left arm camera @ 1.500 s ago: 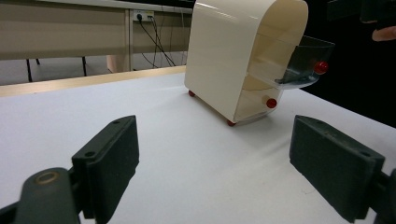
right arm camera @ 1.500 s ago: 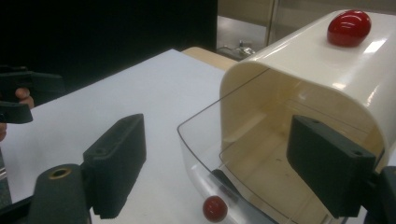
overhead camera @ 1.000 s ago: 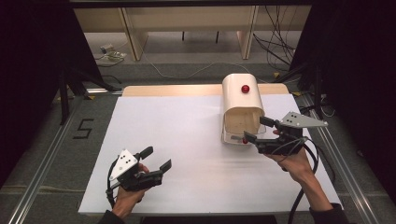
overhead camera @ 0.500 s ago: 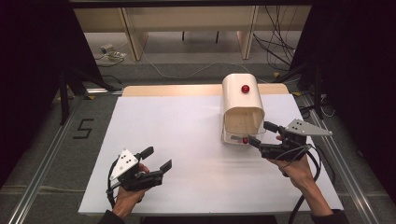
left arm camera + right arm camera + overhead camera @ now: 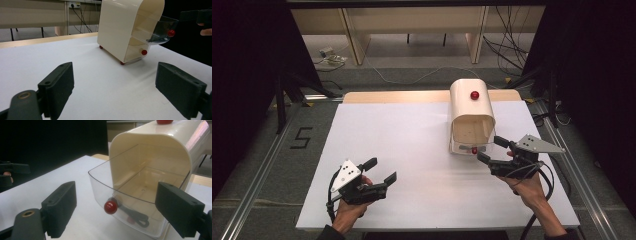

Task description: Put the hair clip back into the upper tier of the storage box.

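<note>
A cream bread-bin-like box (image 5: 472,112) with a rounded top is seen standing on the right half of a white table top (image 5: 402,150), toward the far edge, with a red knob (image 5: 474,95) on its top. From its near, open face a clear plastic drawer (image 5: 125,205) is pulled partly out; a red drawer knob (image 5: 110,207) is fixed at the drawer's front, and a dark object, not identifiable, can be made out lying inside. A second red knob (image 5: 144,52) is visible lower on the box in the left gripper view. The right gripper (image 5: 490,150) is held just near of the drawer front, its jaws spread wide on either side of the drawer knob without touching it, nothing being gripped. The left gripper (image 5: 379,170) is held low over the near left part of the table, well apart from the box, its jaws likewise spread wide and empty. The white surface is otherwise bare, and a strip of light wood (image 5: 397,96) is exposed along its far edge. Beyond the table, grey carpet (image 5: 412,75), trailing cables (image 5: 507,50) and the legs of pale wooden furniture (image 5: 354,35) are seen; a "5" (image 5: 302,137) is marked on the floor to the left, and metal rails (image 5: 257,175) run along both sides. The surroundings are dark.
</note>
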Available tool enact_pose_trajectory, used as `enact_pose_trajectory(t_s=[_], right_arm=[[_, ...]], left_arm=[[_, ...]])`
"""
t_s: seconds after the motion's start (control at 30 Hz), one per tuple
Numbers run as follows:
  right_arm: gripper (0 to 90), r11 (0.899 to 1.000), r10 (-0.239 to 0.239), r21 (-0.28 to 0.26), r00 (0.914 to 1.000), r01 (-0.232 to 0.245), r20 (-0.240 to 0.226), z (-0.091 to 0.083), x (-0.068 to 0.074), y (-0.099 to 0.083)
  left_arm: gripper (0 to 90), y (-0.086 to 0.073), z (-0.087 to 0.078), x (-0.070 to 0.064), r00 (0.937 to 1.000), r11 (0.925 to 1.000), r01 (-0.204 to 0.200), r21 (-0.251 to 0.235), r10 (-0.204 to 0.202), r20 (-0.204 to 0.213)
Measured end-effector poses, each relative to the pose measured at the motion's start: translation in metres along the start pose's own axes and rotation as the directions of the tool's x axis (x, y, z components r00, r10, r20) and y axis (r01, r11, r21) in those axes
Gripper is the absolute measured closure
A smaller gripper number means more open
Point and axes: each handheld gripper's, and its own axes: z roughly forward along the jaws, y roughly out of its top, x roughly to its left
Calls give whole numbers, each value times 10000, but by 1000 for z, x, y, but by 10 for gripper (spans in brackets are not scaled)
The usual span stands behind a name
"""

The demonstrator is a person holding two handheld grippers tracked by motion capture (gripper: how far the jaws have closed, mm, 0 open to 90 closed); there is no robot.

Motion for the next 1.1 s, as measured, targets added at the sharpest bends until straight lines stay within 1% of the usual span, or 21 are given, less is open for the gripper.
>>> enact_pose_trajectory(t_s=[0.2, 0.33, 0.53, 0.63, 0.77, 0.83, 0.97, 1.1], right_arm=[[185, 9999, 53, -135, 9997, -50, 233, -5, 1, -3], [185, 9997, 33, -244, 9993, -23, 375, -9, 0, -4], [183, 9999, 83, -131, 9984, -76, 551, -12, -2, -8], [181, 9999, 76, -73, 9981, -72, 614, -13, -2, -11], [184, 9998, 198, -94, 9971, -191, 728, -13, -2, -17], [185, 9997, 240, -62, 9972, -237, 707, -12, -2, -21], [184, 9999, 104, 60, 9970, -109, 770, -10, 2, -27], [184, 9999, 96, 122, 9970, -106, 763, -9, 4, -30]], left_arm=[[148, 0, 0, 0, 10000, 10000, -34, 32, 34, 17], [147, 0, 1, 0, 10000, 10000, 21, 40, -21, 35], [148, 0, 0, 0, 10000, 9999, -63, 81, 63, 71], [148, 0, 1, 0, 10000, 10000, -4, 65, 3, 72], [148, 0, 1, 0, 10000, 10000, -28, 76, 27, 78], [148, 0, 1, 0, 10000, 10000, -51, 85, 50, 79], [148, -1, 1, -1, 9999, 9999, -72, 122, 71, 111], [148, -1, 1, -1, 9999, 9999, -69, 116, 68, 123]])
